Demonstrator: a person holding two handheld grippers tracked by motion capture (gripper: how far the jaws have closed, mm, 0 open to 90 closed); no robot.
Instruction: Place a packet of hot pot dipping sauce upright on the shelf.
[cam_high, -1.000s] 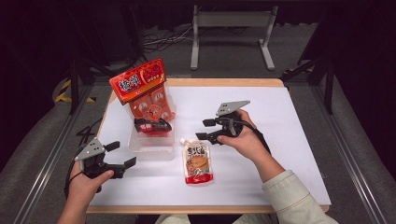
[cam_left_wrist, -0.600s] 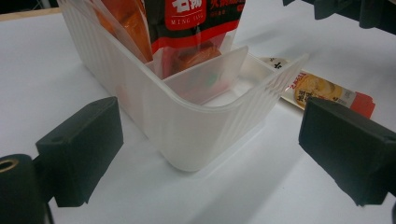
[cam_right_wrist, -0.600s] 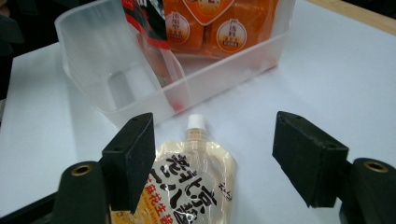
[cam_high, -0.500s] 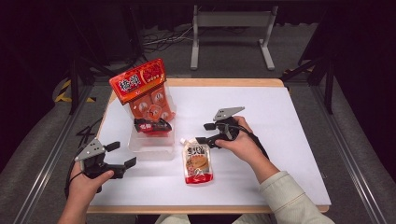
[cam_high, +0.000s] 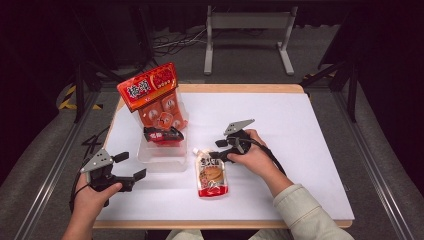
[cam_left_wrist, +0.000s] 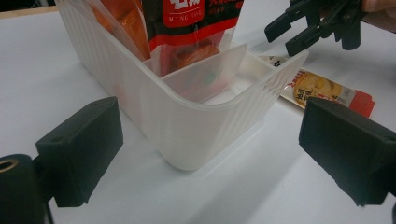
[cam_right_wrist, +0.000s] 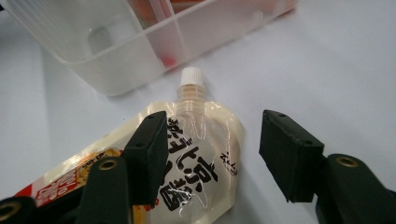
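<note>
Right hand-held gripper (cam_right_wrist: 210, 154), jaws just narrowing yet clear of contact, straddles the spouted pouch (cam_right_wrist: 187, 163) lying flat on the table (cam_high: 300, 130) beside the clear bin (cam_high: 160, 155); best close below the cap, probably across the upper corner.

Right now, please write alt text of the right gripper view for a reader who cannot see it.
The right tongs stand open over the top end of a spouted pouch lying flat on the white table, one jaw over the pouch, the other beside it. Its white cap points at a clear plastic bin just beyond.
</note>
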